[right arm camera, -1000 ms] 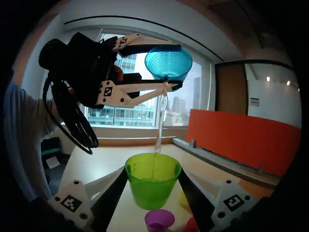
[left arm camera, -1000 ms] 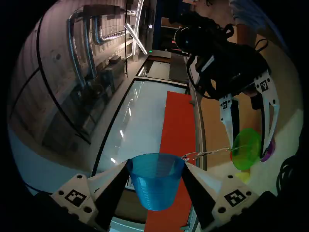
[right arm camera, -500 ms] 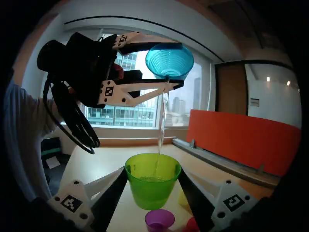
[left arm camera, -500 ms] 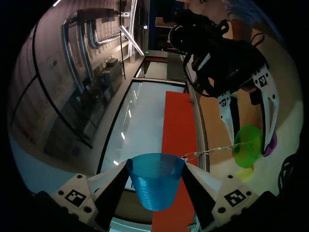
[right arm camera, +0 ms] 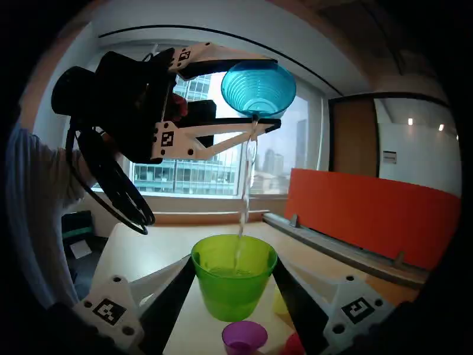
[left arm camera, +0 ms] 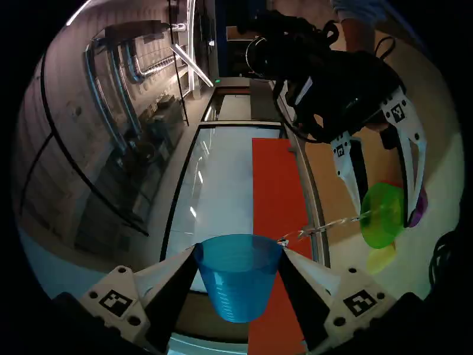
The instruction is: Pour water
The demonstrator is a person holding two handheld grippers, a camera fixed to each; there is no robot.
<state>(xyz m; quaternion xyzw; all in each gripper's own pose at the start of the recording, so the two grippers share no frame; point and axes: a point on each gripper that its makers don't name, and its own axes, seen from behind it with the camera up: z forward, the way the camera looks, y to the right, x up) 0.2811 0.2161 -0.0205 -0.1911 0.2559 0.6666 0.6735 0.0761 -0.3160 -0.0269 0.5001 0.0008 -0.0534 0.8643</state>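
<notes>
R gripper is closed on the green cup, both fingers pressed vs its sides. Cup is upright, held above the table, w/ some water in the bottom. Just below it in the right gripper view sits a purple cup, mouth up. A yellow cup and a red item are beside it, partly hidden by the finger. A thin water stream drops straight into the green cup's mouth from the rim of the blue cup, which is higher up and tipped so its mouth faces the camera. L gripper clamps the blue cup, one finger above and one below, w/ the gripper rolled on its side. A black cable loops down from its body, and a person's sleeve is at the left edge. Left gripper view has the same grip up close: blue cup pinched btwn both fingers, stream leaving its rim and reaching the green cup farther off. Bg: orange partition along the table's far side, then a window w/ tall bldgs outside.
</notes>
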